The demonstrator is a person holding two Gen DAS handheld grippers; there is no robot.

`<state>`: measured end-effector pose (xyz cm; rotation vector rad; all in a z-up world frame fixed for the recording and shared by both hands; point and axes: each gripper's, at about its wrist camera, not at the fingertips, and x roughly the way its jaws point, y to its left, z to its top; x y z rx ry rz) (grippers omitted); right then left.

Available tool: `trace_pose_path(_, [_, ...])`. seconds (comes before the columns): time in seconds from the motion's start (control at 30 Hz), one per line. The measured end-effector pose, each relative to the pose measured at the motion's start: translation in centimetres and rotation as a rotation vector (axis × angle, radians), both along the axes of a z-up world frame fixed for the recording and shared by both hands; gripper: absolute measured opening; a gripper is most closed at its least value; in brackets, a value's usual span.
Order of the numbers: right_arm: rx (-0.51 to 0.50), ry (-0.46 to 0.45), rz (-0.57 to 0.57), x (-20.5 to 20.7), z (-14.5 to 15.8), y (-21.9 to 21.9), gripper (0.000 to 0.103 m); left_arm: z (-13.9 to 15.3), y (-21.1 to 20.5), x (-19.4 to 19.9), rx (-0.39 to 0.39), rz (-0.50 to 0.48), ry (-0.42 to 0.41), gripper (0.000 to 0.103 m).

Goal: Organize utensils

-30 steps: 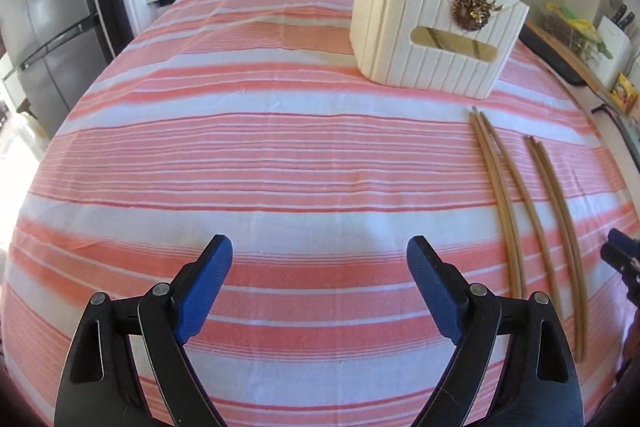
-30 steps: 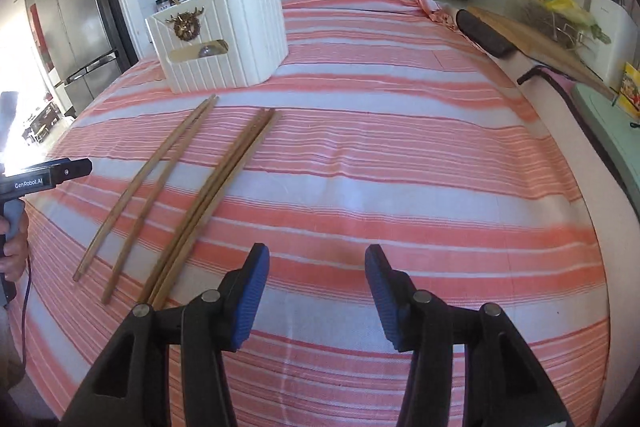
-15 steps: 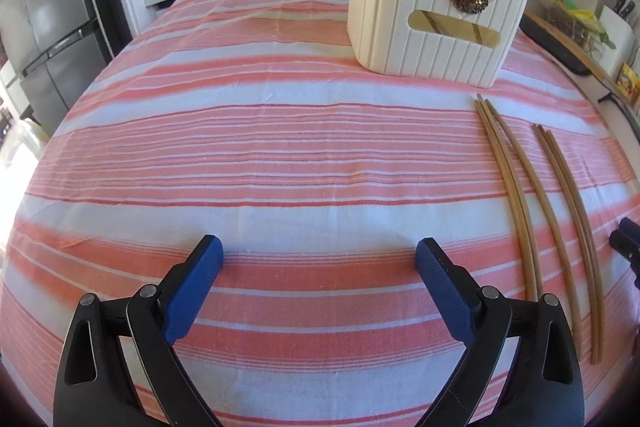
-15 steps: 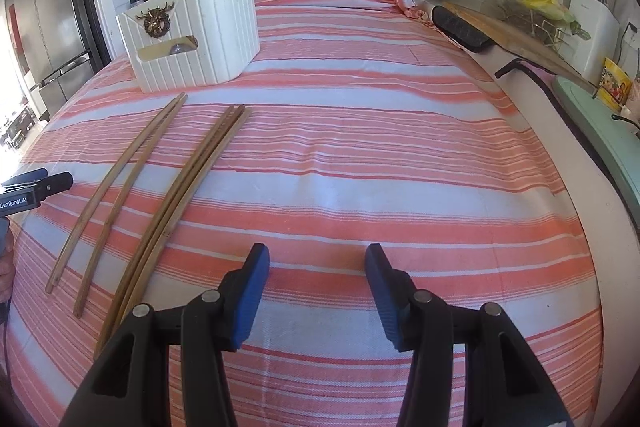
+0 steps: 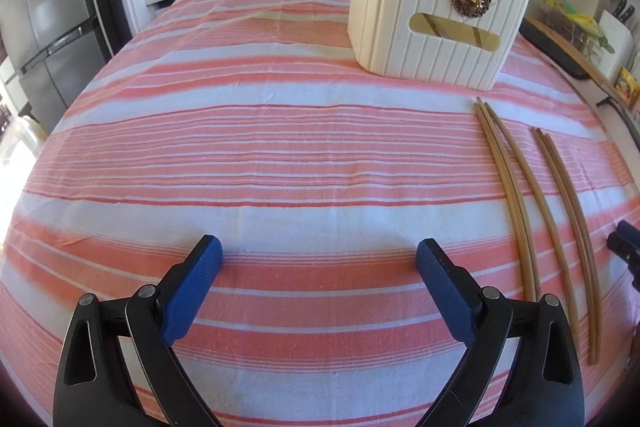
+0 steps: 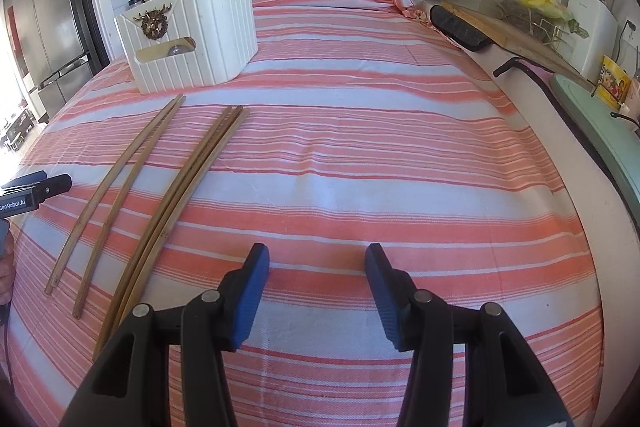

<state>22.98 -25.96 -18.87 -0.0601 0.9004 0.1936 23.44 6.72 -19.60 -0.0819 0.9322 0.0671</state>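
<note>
Chopsticks (image 6: 132,195) (4 or more) lie loose on the striped cloth (image 6: 360,155) beside the holder (image 6: 188,35); both claws, left gripper (image 5: 318,259) and right gripper (image 6: 318,267), spread empty.

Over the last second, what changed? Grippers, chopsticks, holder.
The left gripper advanced toward the white utensil holder, which looms larger, and its jaws spread slightly wider. The right gripper shifted a little, so the holder and chopsticks sit differently in its view; its jaws kept the same gap. Nothing was grasped or released. The chopsticks lie unmoved in two groups on the striped cloth, the holder where it was.
</note>
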Motion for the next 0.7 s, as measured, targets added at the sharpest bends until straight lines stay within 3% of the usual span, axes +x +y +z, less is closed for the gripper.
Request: trace_pose_path(0.7, [0.001,0.001,0.0,0.0,-0.02,0.04,0.051,0.03,-0.05,0.03,0.01,0.0,0.003,0.099])
